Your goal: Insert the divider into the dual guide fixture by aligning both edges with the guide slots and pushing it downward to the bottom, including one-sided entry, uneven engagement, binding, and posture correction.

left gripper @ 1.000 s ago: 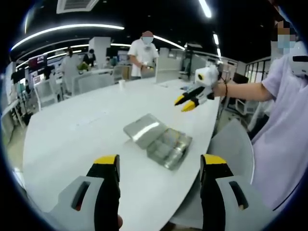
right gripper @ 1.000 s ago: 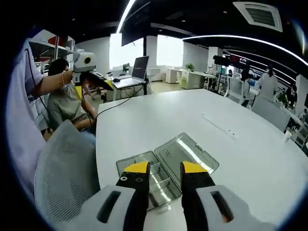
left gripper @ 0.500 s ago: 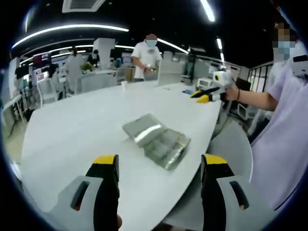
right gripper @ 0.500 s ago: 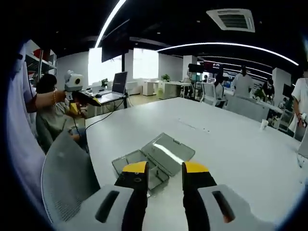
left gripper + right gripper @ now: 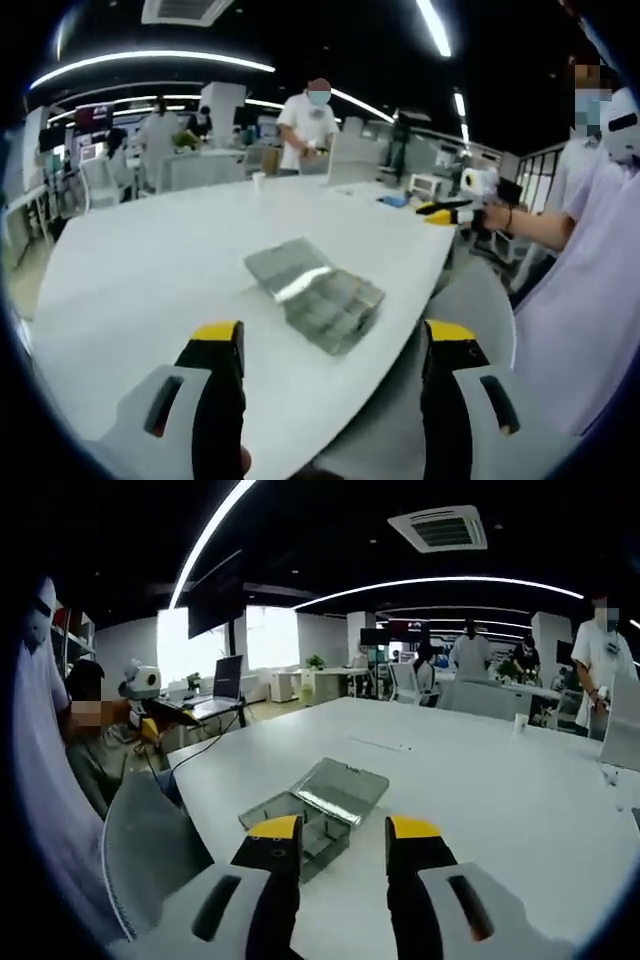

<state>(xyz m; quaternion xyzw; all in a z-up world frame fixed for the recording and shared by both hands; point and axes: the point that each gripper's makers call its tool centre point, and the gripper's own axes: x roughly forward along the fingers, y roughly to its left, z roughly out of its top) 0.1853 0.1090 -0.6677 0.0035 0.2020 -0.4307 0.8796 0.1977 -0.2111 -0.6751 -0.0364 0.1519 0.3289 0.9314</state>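
Observation:
A clear plastic compartment box (image 5: 315, 290) lies on the white table (image 5: 150, 260) with its hinged lid folded open flat beside it. I cannot make out a separate divider in it. My left gripper (image 5: 333, 340) hovers well short of the box, its yellow-tipped jaws wide apart and holding nothing. In the right gripper view the box (image 5: 315, 805) sits just beyond my right gripper (image 5: 344, 832), whose jaws stand a little apart with nothing between them. The right gripper (image 5: 445, 212) also shows in a hand past the table's edge. The left gripper (image 5: 178, 712) is held up at the far left.
A grey mesh chair (image 5: 150, 850) stands at the table's near edge, beside the person holding the grippers. A laptop (image 5: 225, 675) and cables sit on a desk behind. A cup (image 5: 257, 178) stands far across the table. People stand at other desks (image 5: 305, 115).
Both hands have drawn back and lifted, so the box looks smaller and farther. The right gripper has swung out beyond the table edge. The box has not moved.

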